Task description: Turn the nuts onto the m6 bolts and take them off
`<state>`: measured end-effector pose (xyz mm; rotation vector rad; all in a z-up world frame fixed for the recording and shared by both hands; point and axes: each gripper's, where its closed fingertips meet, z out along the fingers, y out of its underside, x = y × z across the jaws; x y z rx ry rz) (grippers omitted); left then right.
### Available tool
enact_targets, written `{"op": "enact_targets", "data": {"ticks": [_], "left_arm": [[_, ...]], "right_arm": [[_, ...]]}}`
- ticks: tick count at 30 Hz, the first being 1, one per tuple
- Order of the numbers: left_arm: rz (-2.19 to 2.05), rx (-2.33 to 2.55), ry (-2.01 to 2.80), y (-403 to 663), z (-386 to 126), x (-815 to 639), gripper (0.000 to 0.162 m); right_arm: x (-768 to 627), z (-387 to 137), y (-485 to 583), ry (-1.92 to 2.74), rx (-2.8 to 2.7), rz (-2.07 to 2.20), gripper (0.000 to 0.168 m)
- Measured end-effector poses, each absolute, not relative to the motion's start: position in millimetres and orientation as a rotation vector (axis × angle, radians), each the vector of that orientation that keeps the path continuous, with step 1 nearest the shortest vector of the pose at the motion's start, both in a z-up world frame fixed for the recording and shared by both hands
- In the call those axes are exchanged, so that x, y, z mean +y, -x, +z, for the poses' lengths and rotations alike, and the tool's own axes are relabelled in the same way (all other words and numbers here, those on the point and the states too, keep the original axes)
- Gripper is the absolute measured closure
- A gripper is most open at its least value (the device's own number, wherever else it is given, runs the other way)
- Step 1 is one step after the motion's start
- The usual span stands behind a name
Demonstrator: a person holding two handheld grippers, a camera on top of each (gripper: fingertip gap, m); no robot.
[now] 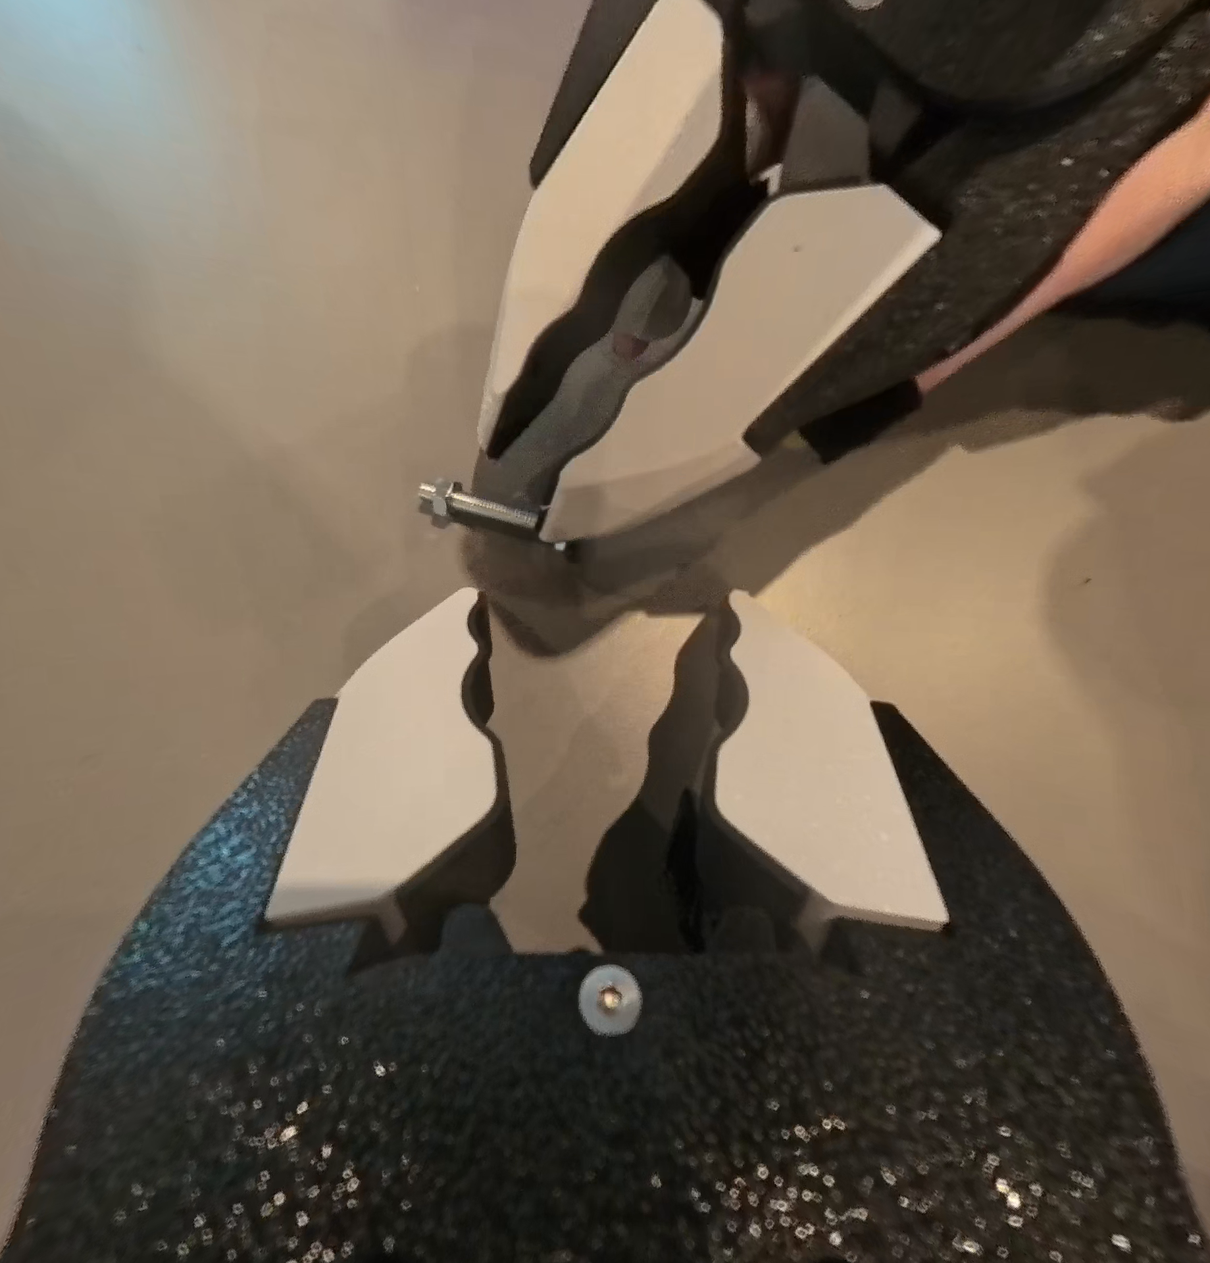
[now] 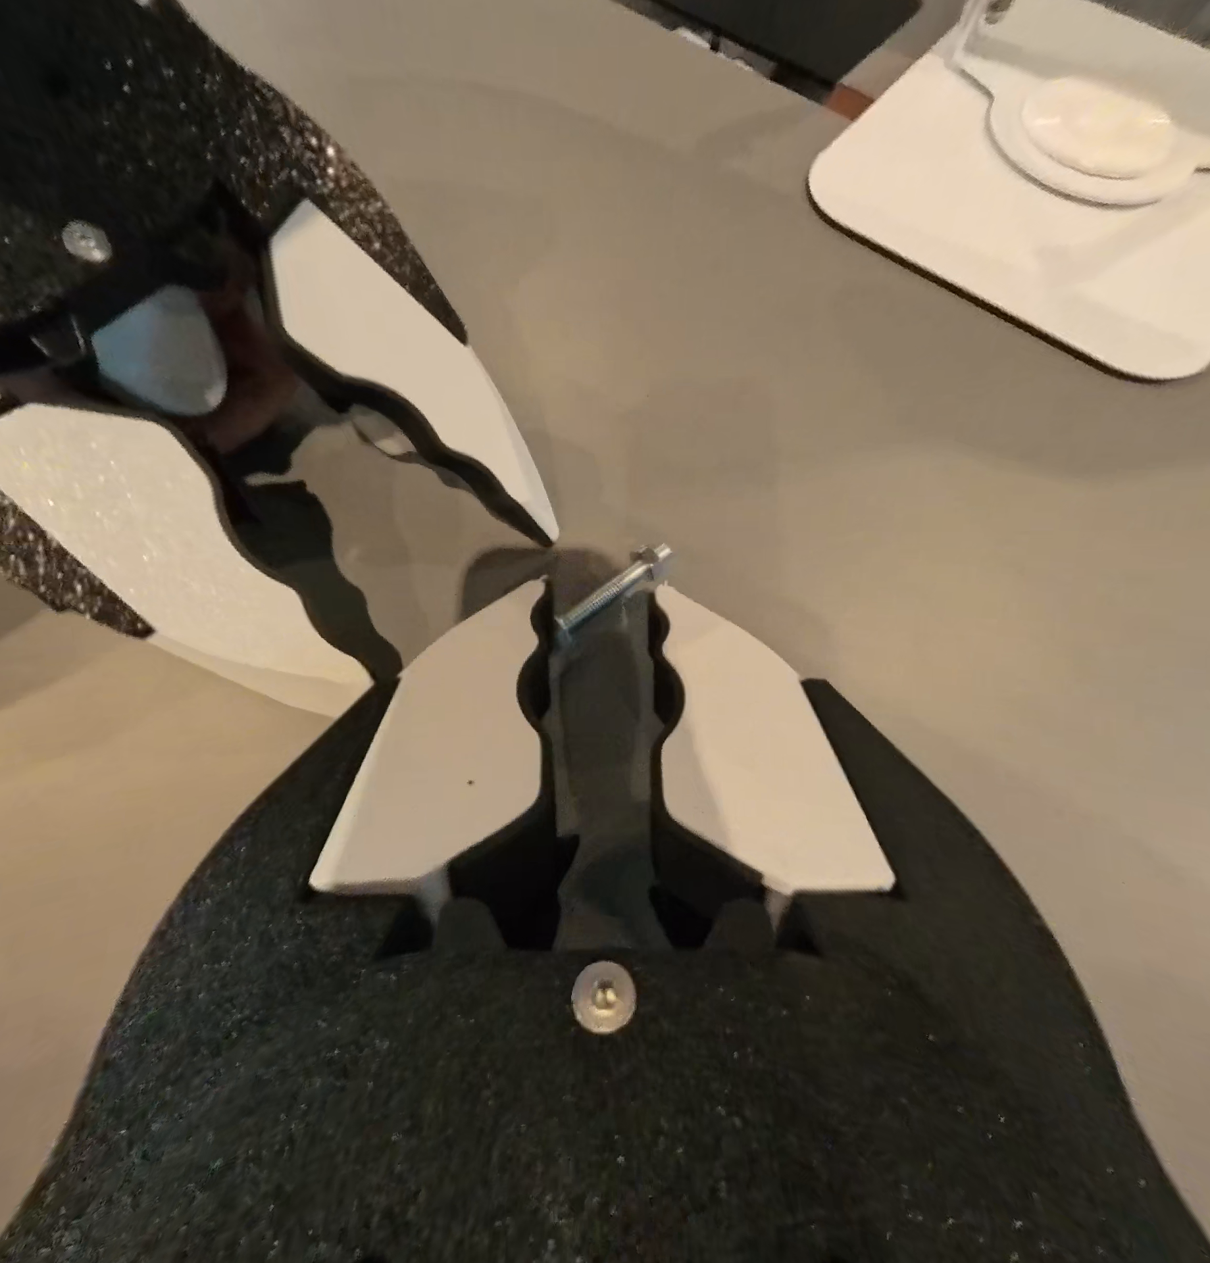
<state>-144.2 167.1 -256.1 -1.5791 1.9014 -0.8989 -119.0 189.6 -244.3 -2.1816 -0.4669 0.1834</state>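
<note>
left wrist view: a plain beige desk [image 1: 178, 410] fills the scene. the left claw [image 1: 605, 601] stands open with nothing between its white fingers. just beyond it, the right claw [image 1: 520, 506] pinches one bolt [image 1: 492, 511] by its end, a single nut [image 1: 441, 502] sitting on the free end, left of that claw.

right wrist view: the same bolt [image 2: 605, 594] sits gripped at the right claw [image 2: 602, 591] tips, nut [image 2: 650, 555] at the far end. the left claw [image 2: 465, 608] gapes open to the bolt's left. only here, a white stand base [image 2: 998, 260] rests on the desk [image 2: 725, 410], well beyond the bolt to its right.
</note>
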Motion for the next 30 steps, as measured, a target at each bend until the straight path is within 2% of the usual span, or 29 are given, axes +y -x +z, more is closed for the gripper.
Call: {"op": "enact_targets", "data": {"ticks": [3,6,12,22,30], "left_arm": [[-0.894,1.899,1.580,144.1,-256.3,167.6,0.100],[-0.893,1.897,1.581,143.9,-256.3,167.9,0.100],[-0.884,1.898,1.577,143.5,-256.5,168.4,0.102],[-0.891,1.893,1.583,143.3,-256.4,168.9,0.103],[-0.885,1.891,1.583,143.1,-256.5,169.6,0.104]], "right_arm": [[194.5,-240.3,118.7,2.195,-0.352,0.131,0.131],[194.8,-245.6,121.7,2.253,-0.363,0.035,0.131],[197.7,-254.1,122.6,2.300,-0.398,-0.105,0.146],[197.1,-255.6,111.9,2.326,-0.419,-0.183,0.161],[198.2,-254.3,104.3,2.285,-0.474,-0.188,0.163]]}}
